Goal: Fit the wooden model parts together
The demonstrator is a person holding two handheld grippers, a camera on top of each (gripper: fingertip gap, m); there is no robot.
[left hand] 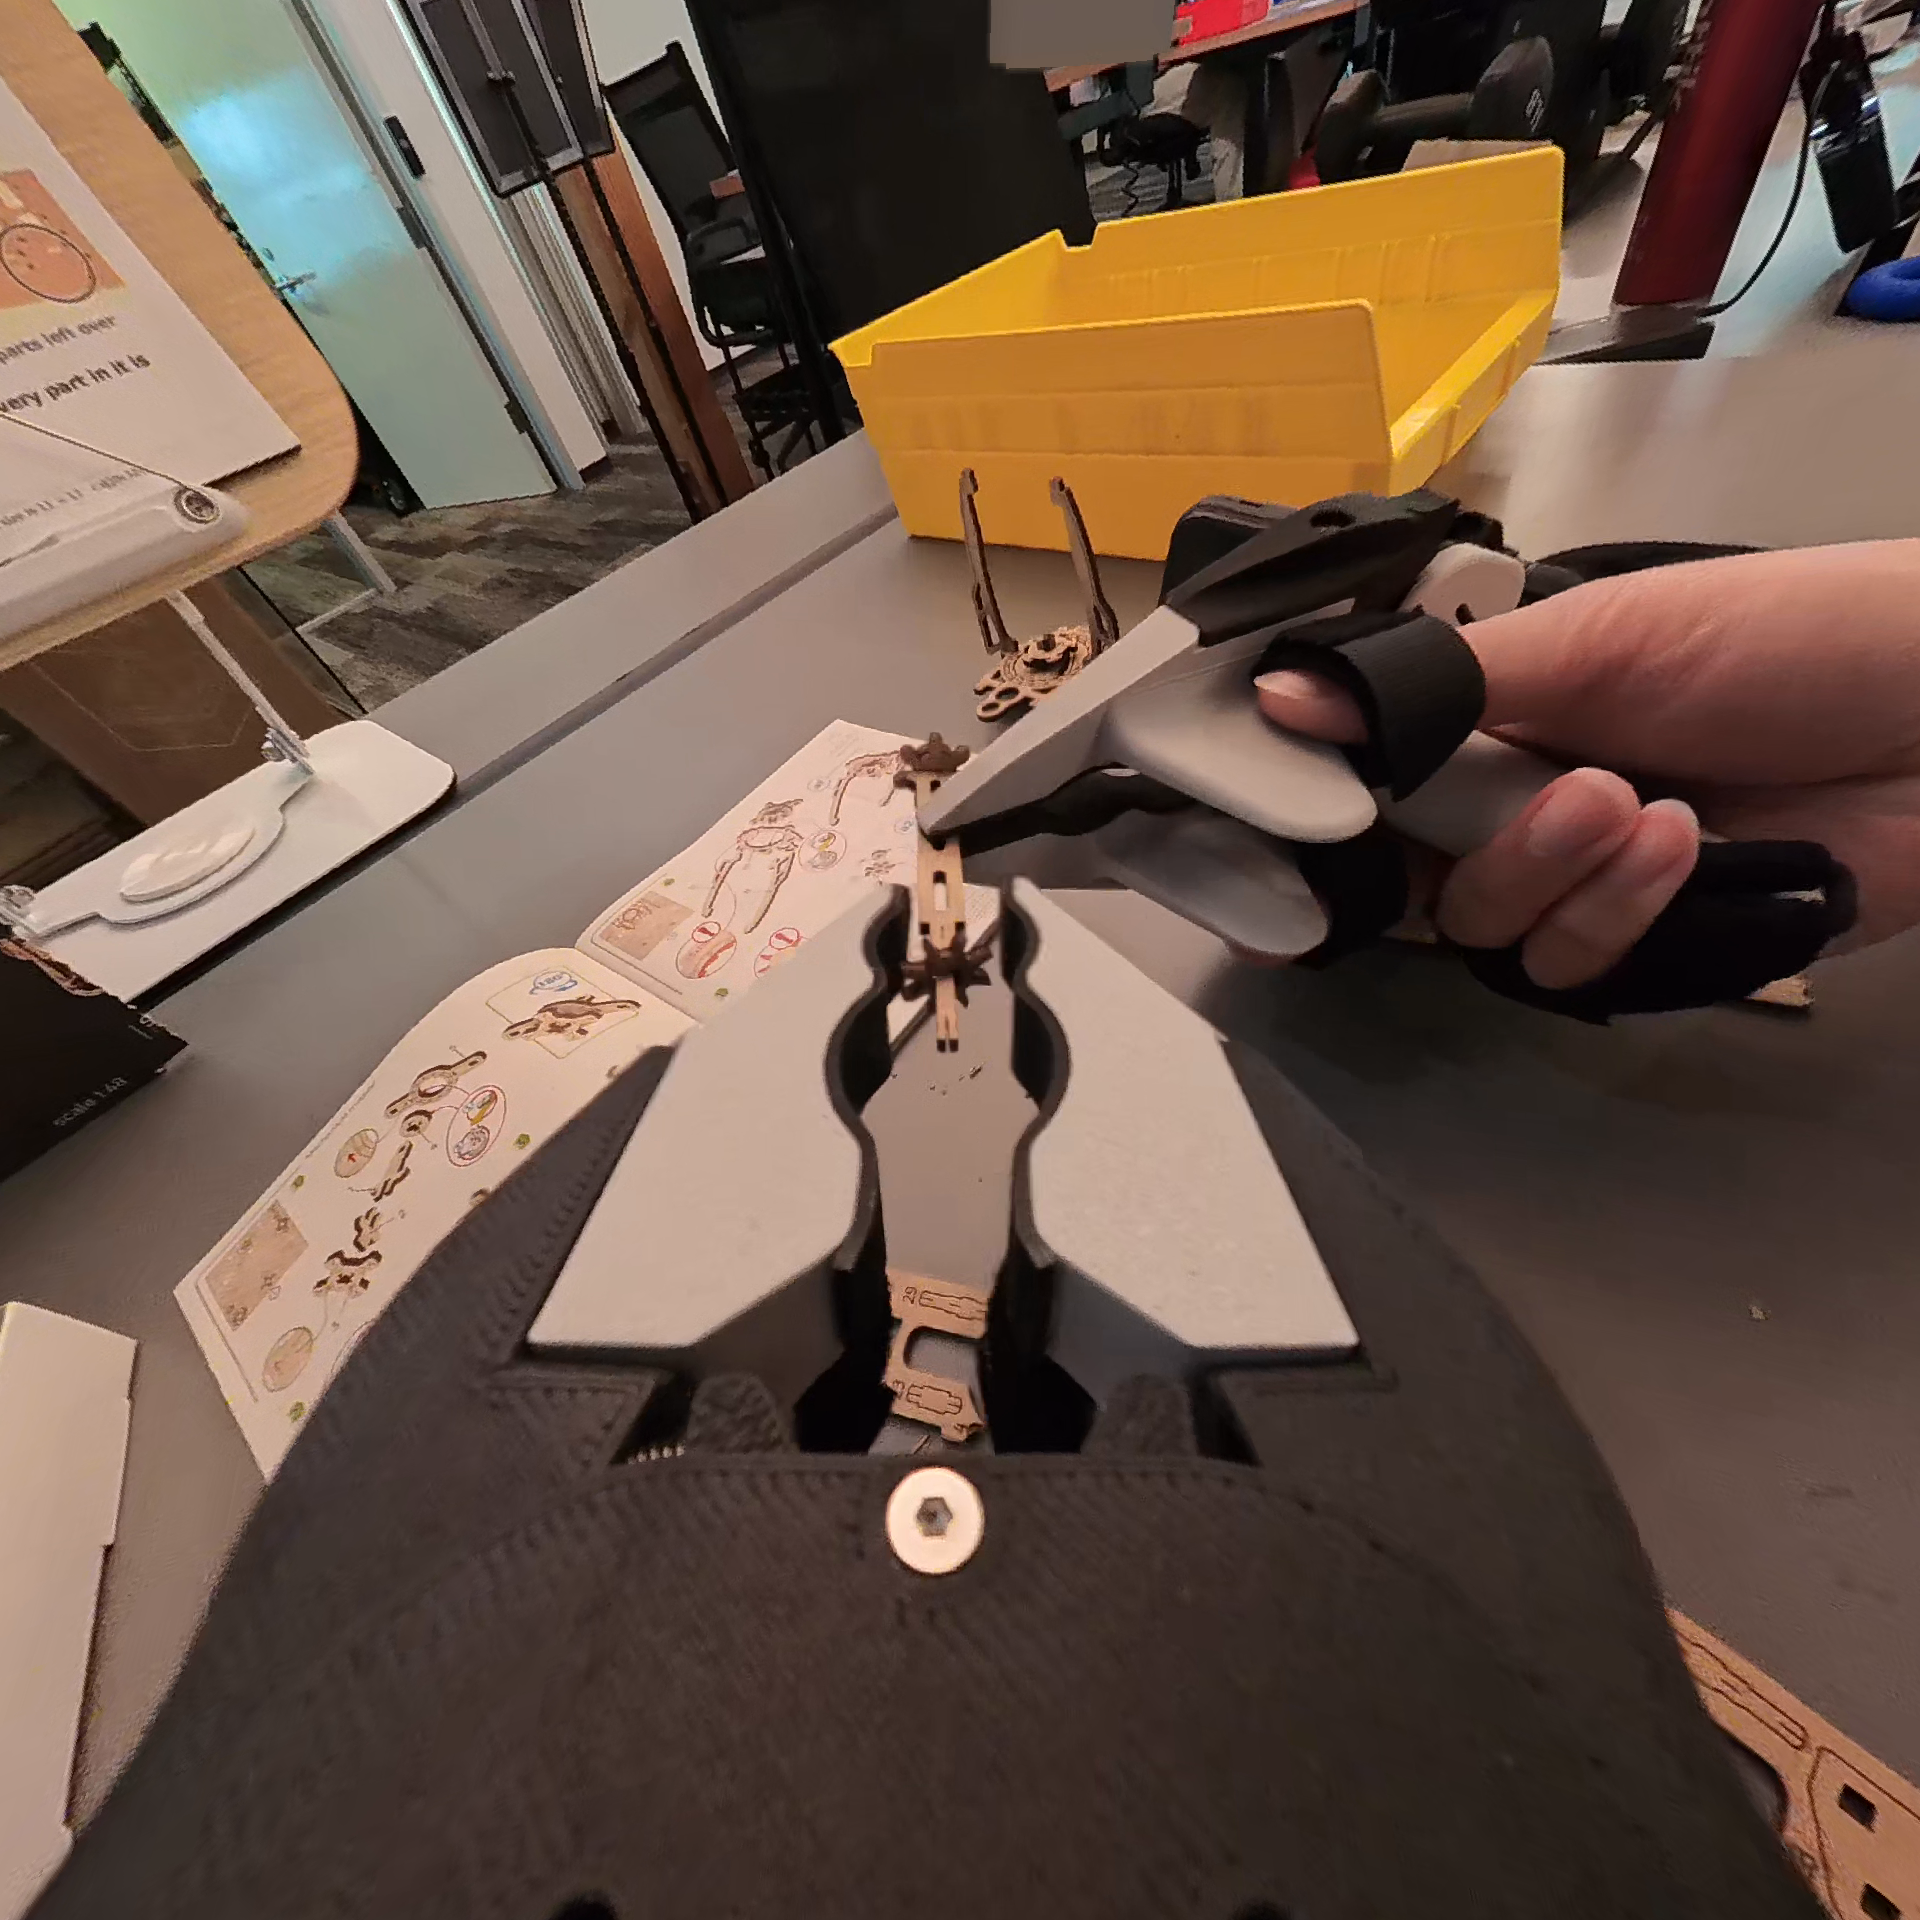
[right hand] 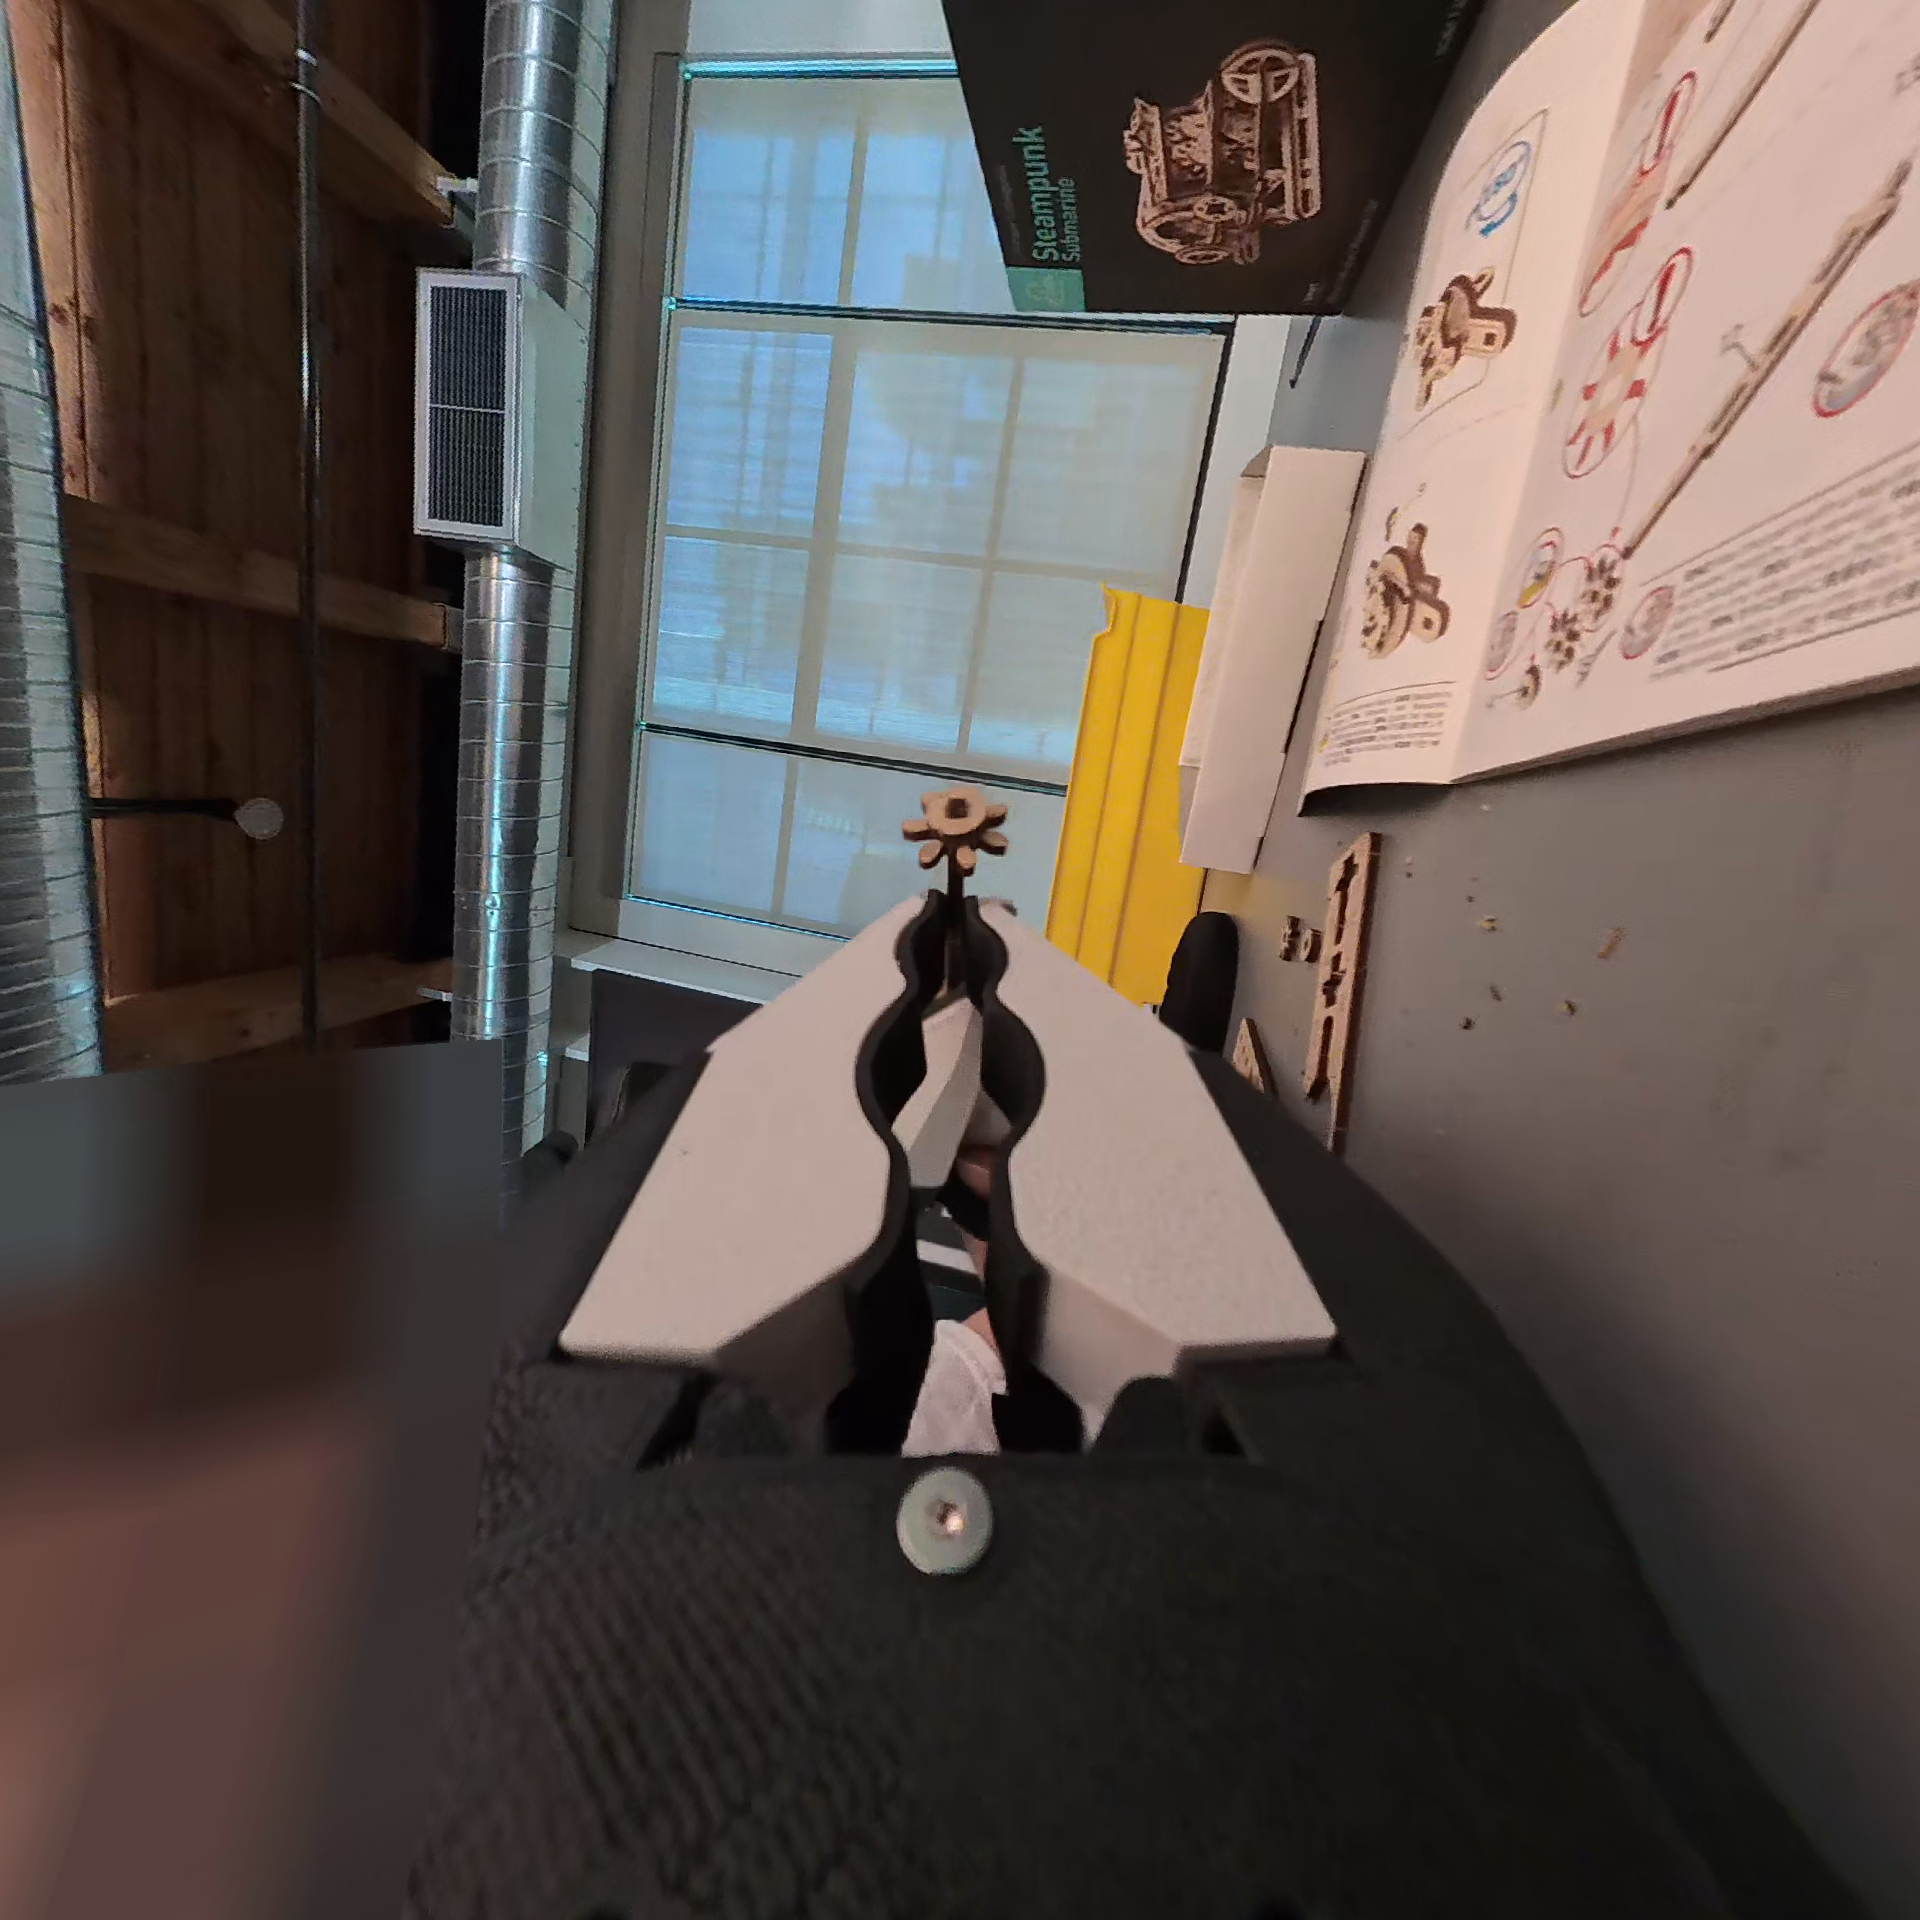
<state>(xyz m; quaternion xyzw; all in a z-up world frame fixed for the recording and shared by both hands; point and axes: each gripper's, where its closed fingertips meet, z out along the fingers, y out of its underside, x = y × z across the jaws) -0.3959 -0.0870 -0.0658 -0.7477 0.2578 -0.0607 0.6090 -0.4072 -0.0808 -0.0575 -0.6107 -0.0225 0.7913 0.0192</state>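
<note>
A thin wooden slotted strip carries a small gear at its far end and another gear lower down. My left gripper is shut on the strip near the lower gear and holds it above the table. My right gripper, held by a hand, comes in from the right and is shut on the strip just below the far gear. In the right wrist view the right gripper pinches the strip's thin edge, with the gear sticking out past the tips.
An open instruction booklet lies under the left gripper. A part-built wooden assembly with two upright arms stands before a yellow bin. Wooden part sheets, a black kit box and a white stand sit around. The grippers are tip to tip, or close to it.
</note>
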